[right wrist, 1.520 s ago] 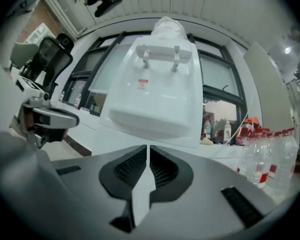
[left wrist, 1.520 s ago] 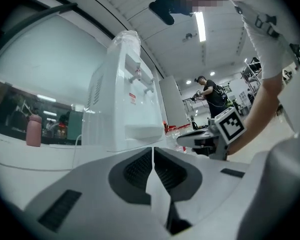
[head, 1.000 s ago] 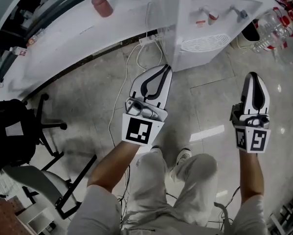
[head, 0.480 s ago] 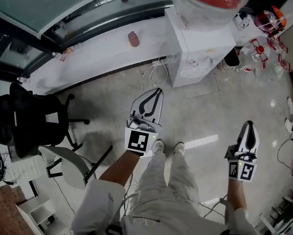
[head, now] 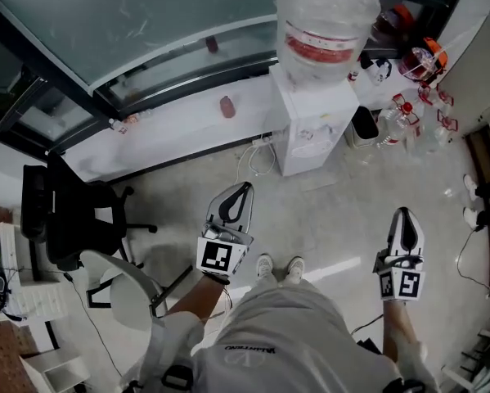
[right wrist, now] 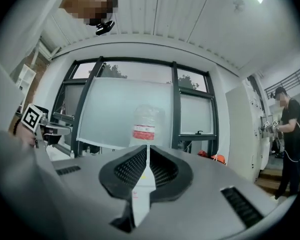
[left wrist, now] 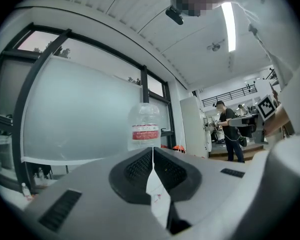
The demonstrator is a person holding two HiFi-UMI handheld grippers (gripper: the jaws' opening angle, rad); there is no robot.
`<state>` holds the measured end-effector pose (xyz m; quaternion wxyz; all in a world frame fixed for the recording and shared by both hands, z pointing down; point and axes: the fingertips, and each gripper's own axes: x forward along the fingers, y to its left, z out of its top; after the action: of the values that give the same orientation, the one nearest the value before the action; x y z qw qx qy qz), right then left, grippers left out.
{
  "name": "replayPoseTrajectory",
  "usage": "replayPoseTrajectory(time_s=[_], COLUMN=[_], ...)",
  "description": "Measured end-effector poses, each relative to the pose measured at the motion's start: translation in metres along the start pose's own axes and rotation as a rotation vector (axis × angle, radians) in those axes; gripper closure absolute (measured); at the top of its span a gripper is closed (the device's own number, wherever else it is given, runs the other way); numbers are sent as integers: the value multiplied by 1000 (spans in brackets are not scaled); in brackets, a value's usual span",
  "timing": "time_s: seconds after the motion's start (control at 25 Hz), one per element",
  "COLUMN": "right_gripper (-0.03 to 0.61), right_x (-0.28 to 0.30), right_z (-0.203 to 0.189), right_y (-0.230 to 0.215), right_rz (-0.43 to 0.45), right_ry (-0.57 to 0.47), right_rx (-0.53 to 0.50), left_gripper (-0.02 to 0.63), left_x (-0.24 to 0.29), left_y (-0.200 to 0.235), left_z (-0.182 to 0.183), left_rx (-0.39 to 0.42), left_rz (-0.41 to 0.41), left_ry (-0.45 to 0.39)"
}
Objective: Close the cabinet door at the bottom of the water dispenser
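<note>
The white water dispenser stands against the window ledge with a clear bottle on top. Its lower front looks flat and white; I cannot make out a door standing open. My left gripper is held level well short of the dispenser, jaws shut with nothing between them. My right gripper hangs further right, also shut and empty. Over the closed left gripper the bottle shows, and it also shows as the bottle over the closed right gripper.
A black office chair and a white chair stand at the left. A red cup sits on the white ledge. Empty bottles crowd the dispenser's right; cables lie at its left. A person stands far off.
Both grippers have risen together and the head view has pulled up and back. The dispenser now looks smaller and farther, with its whole bottle in sight. Both jaws stayed shut.
</note>
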<state>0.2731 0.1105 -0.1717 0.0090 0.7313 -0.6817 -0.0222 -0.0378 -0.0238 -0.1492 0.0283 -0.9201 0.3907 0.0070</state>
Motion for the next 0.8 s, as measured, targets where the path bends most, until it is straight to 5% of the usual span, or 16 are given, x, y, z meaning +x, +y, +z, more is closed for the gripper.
replayPoseTrajectory(time_s=[0.28, 0.8], right_gripper=[549, 558], right_x=[-21, -33], right_z=[18, 31], right_y=[4, -7], right_rz=[-4, -24], right_ry=[-40, -74], right_rx=[31, 23], left_gripper=[604, 604], left_x=[-19, -22], left_y=[14, 1], left_z=[24, 46], left_rx=[47, 80], left_rz=[83, 46], left_ry=[-61, -101])
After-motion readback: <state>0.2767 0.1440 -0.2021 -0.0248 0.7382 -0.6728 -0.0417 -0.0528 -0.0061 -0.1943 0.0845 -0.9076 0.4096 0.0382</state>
